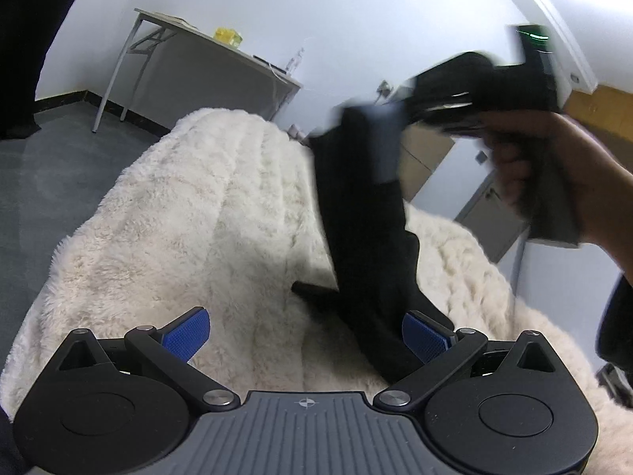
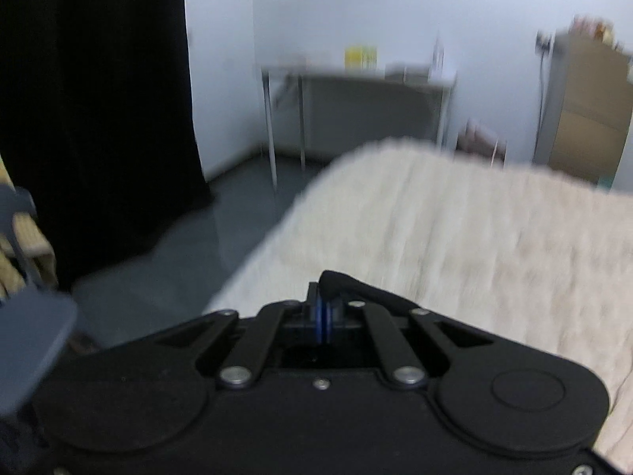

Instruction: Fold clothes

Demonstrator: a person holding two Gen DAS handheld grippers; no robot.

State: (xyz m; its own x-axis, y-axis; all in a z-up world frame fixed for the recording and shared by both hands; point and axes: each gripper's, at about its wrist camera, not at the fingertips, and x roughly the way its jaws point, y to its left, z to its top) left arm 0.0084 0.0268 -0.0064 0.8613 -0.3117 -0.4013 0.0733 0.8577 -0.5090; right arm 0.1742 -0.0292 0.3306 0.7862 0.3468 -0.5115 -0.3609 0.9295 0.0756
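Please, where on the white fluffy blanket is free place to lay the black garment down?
The fluffy blanket is bare left of the hanging black garment, out to its edge by the grey floor. It is crowded at the near right, where the garment trails beside the left gripper.

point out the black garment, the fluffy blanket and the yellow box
black garment (image 1: 364, 237), left wrist view, its hanging middle
fluffy blanket (image 1: 190, 206), left wrist view, bare top surface
yellow box (image 1: 227, 36), left wrist view, its front

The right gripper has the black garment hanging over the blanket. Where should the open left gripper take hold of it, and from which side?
Judging by its pose, the lower part of the black garment, where it hangs narrow between the left gripper pads. Close straight ahead, above the white blanket; the right gripper pinches the top.
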